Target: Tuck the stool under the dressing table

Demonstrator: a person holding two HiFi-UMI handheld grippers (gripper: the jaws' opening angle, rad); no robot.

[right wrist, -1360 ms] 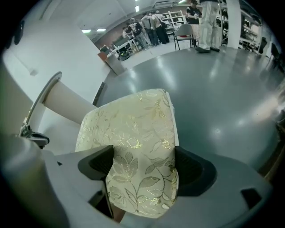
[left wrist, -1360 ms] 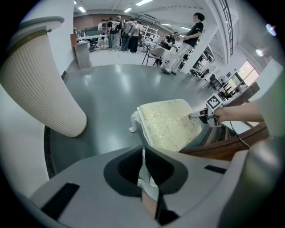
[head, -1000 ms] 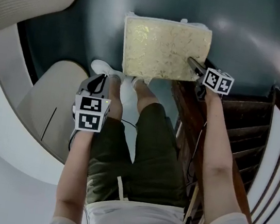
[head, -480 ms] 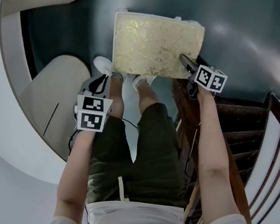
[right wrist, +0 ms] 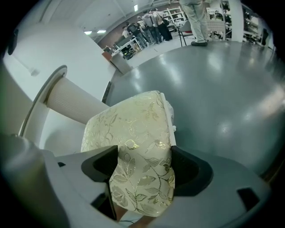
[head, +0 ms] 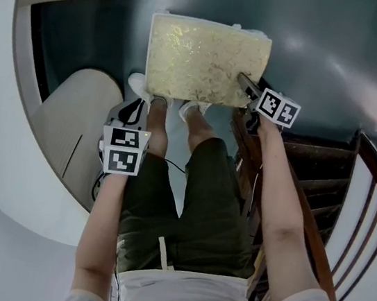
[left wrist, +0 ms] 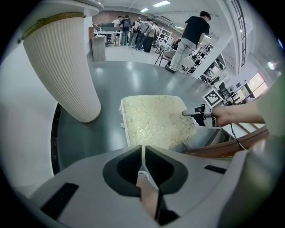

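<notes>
Pinching the near right corner of the stool (head: 205,61), the right gripper (right wrist: 142,171) has just been closing its wide-set jaws on soft, probably slippery padding, while the left gripper (left wrist: 143,153) hangs empty, jaws together.

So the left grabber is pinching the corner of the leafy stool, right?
No, the right gripper is pinching the corner of the leafy stool; its jaws have just been closing on it, as the right gripper view shows. The left gripper is shut and empty.
</notes>
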